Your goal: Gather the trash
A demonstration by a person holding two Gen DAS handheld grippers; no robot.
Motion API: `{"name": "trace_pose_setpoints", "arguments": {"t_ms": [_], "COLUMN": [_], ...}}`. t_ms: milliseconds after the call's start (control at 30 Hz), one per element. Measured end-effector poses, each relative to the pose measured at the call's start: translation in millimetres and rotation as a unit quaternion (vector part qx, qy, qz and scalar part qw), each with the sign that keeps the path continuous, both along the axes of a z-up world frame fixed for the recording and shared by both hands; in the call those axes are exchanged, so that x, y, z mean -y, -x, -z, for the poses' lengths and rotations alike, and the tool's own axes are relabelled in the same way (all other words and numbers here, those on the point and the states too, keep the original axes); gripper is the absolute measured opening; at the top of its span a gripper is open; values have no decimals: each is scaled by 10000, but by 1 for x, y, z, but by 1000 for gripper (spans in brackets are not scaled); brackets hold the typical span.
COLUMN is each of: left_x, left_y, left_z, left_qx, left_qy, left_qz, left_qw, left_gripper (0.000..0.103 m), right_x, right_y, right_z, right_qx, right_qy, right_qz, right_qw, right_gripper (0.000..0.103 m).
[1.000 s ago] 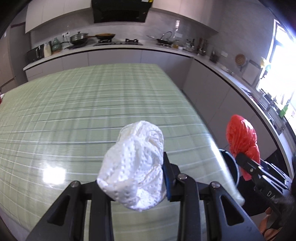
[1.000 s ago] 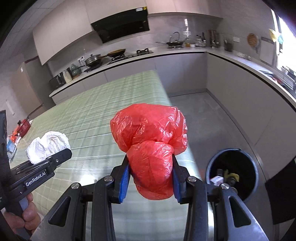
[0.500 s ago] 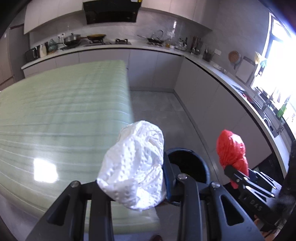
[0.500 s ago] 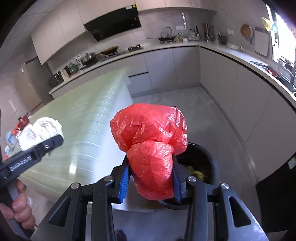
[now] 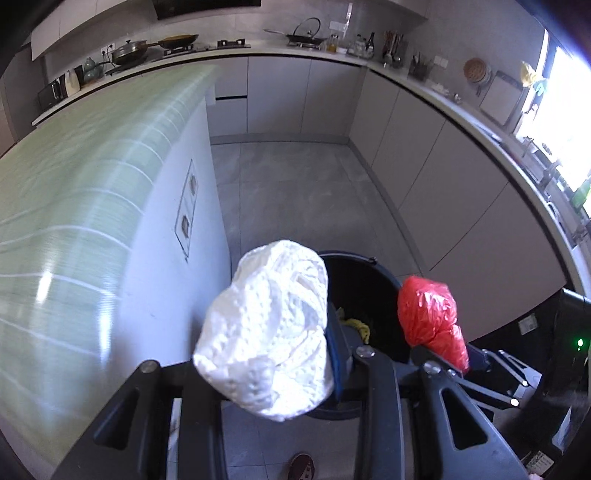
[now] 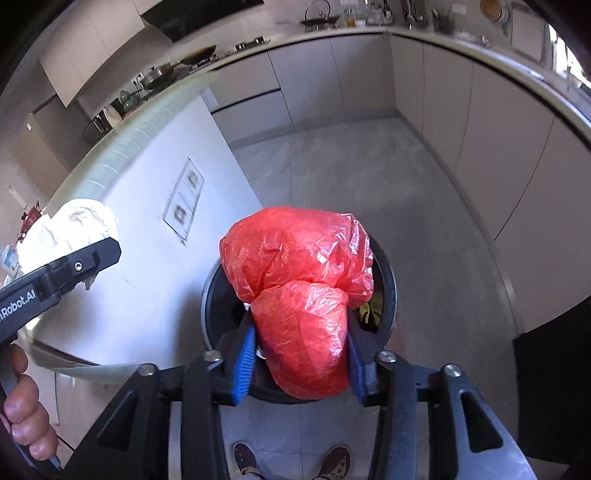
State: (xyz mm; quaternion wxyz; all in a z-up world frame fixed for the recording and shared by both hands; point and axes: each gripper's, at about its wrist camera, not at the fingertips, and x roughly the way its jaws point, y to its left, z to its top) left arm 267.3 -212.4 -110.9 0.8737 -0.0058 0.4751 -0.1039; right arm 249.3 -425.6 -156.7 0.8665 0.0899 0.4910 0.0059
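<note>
my left gripper clamps paper towel | my right gripper opening, red bag between pads (above bin)

floor: grey tile | on it: black bin, island unit

A green-topped island stands left of grey floor, with pans and a kettle along the back counter's edge.
</note>
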Motion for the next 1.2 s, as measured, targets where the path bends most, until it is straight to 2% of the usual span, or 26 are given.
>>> {"name": "trace_pose_setpoints", "arguments": {"t_ms": [67, 200, 300, 367, 433, 500, 600, 767, 900, 1067, 1200], "left_x": [4, 18, 33, 46, 53, 63, 72, 77, 61, 23, -23], "left_y": [-5, -19, -28, -33, -38, -41, -42, -24, 1, 51, 105], "left_z": [9, 26, 36, 43, 44, 43, 35, 6, -39, -93, -125], "left_qx": [-2, -106, -138, -213, -262, -262, -206, 79, 432, 768, 995], "left_qy": [-92, -151, -183, -171, -164, -211, -240, -262, -249, -264, -244], "left_qz": [-12, -19, 82, 165, 167, 155, 171, 163, -1, -135, -236], "left_qw": [10000, 9998, 9997, 9995, 9994, 9993, 9994, 9995, 9988, 9966, 9945], "left_gripper": [35, 37, 38, 45, 62, 73, 79, 80, 80, 80, 81], "right_x": [5, 14, 29, 34, 43, 48, 54, 62, 55, 29, -14], "right_y": [-4, -8, 0, 4, 6, 9, 14, 24, 33, 58, 92], "right_z": [8, 14, 8, 4, 1, -3, -11, -28, -51, -94, -133], "right_qx": [0, 162, 445, 516, 547, 610, 662, 732, 745, 913, 1138], "right_qy": [-28, -214, -154, -46, -6, 155, 319, 373, 401, 337, 416], "right_qz": [66, 102, 324, 458, 535, 584, 658, 817, 850, 752, 455], "right_qw": [10000, 9996, 9984, 9976, 9971, 9963, 9951, 9933, 9928, 9924, 9916], "right_gripper": [70, 72, 72, 72, 72, 72, 72, 72, 72, 72, 73]}}
